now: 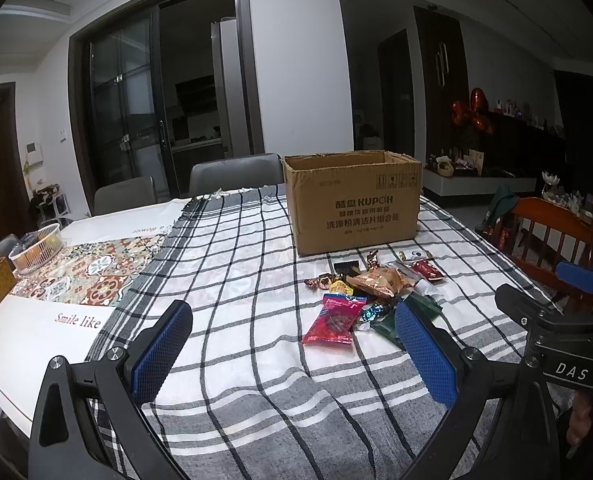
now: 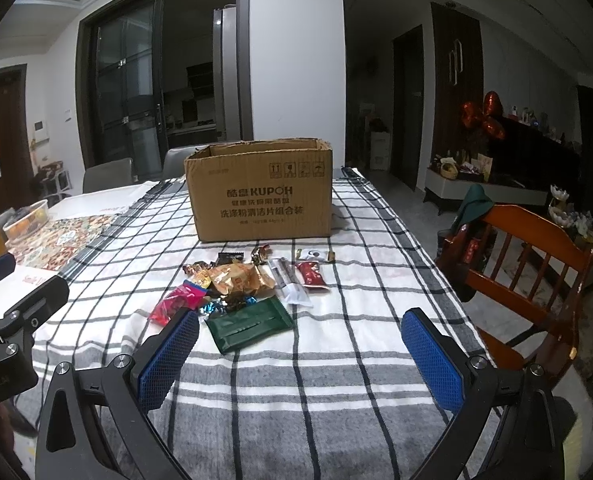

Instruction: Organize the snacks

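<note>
Snacks, a loose heap of foil and plastic wrappers (image 2: 248, 288) on the checked grey-and-white tablecloth (image 2: 296, 380) before the open brown cardboard box (image 2: 260, 192): slippery, overlapping packets risk slipping free; left gripper (image 1: 292, 352) and right gripper (image 2: 300, 354), both spread wide and empty, hover just short of the heap.

Both wrist views face the box (image 1: 352, 204) — left view nearer.
</note>
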Motion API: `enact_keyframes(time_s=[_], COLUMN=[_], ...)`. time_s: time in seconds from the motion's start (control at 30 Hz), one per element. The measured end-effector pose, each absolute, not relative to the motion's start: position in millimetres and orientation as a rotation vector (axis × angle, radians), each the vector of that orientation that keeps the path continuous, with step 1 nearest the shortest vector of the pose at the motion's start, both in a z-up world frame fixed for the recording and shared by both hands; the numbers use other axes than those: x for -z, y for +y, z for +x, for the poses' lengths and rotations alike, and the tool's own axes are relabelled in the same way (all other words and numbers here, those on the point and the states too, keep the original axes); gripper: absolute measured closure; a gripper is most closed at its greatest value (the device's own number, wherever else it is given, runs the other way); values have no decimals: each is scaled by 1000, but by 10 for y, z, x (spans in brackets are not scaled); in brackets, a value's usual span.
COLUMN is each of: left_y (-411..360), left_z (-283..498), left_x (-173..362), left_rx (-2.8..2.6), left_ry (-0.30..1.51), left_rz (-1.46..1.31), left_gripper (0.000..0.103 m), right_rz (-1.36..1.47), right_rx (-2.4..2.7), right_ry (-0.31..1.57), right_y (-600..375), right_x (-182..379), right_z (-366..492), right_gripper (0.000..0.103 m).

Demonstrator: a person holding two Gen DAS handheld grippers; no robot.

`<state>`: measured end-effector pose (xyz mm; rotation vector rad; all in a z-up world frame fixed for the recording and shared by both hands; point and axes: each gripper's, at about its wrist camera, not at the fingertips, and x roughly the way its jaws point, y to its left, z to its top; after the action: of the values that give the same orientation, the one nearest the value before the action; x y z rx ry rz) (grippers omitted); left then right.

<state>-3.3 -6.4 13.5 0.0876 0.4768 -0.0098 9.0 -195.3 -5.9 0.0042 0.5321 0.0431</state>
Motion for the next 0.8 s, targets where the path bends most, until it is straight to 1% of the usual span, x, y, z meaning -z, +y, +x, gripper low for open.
enact_keyframes(time_s=[0.2,0.27,0.33,0.4,0.5,0.6,0.73,0.8], left_y=[-137,-176,-205,-233,-248,-239,-213,-213], left_z=[50,109,156,216,312,432,583,658], left_x=[-72,-75,-71,-68,-52,-10,60,104], left_rx=[-4,9,20,31,53,80,109,128], left_ry=[497,504,514,522,537,559,596,611], left_rz=[93,100,113,133,152,161,155,156], left_gripper=[4,7,8,11,13,17,22,23], right_rz=[-30,-46,-48,-53,-53,-54,-70,-70], right_rx=[-80,-89,-110,-124,-150,-172,-204,-230], right_ry=[533,527,528,530,545,560,585,594], right_y=[-1961,-1961,-1965,-1960,-1932,-1882,-1816,-1779], right_x=[84,73,59,51,60,112,165,171], right_z=[207,259,328,397,522,634,802,888], right_gripper=[1,1,1,1,1,1,2,4])
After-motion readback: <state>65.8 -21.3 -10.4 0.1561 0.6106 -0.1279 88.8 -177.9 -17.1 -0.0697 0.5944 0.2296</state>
